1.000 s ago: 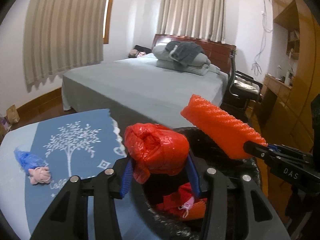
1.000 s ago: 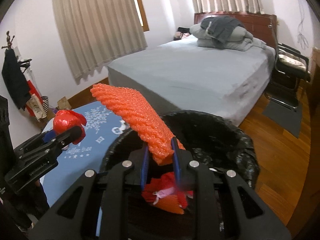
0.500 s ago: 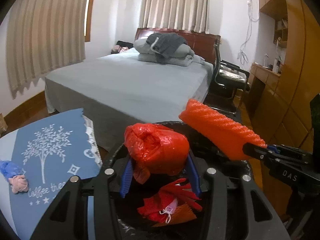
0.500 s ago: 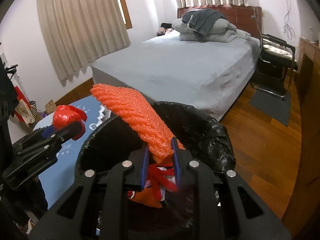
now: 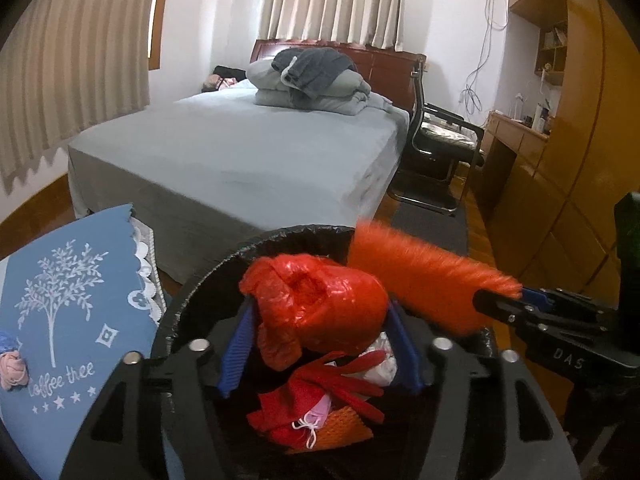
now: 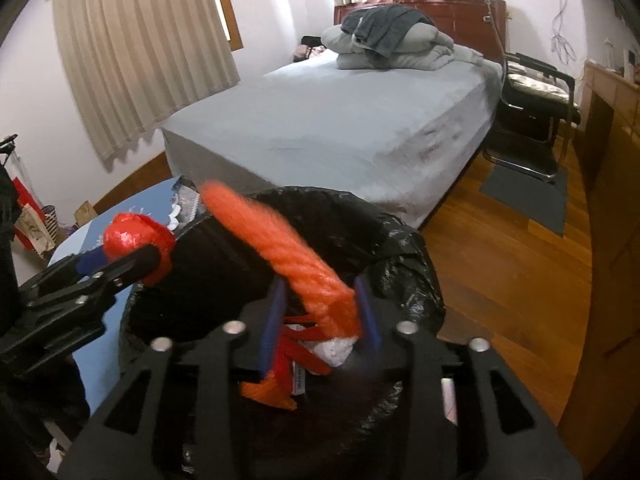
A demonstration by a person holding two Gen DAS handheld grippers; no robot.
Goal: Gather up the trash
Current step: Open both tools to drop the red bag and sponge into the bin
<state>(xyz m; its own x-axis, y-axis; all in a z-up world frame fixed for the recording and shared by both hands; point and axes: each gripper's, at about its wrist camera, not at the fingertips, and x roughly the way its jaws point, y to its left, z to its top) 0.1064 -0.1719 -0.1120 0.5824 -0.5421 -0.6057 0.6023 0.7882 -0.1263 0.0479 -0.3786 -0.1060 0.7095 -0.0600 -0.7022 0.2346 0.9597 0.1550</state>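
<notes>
Red crumpled plastic bag (image 5: 320, 304) sits between the opening fingers of the left gripper (image 5: 320, 344), directly over the black-lined bin (image 5: 224, 268), so it can fall inside. To its right, the right gripper (image 6: 320, 316) also spreads its fingers, and the blurred orange foam net (image 6: 280, 248) is slipping down toward the same bin.

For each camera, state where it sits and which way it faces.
Left wrist: on the left claw, looking down into the black-lined bin, bed beyond; its opening fingers flank a red plastic bag.
Right wrist: on the right claw, same bin, bed beyond; opening fingers flank orange foam netting.
Shared: bin, bed, both trash pieces, each other's claw.
</notes>
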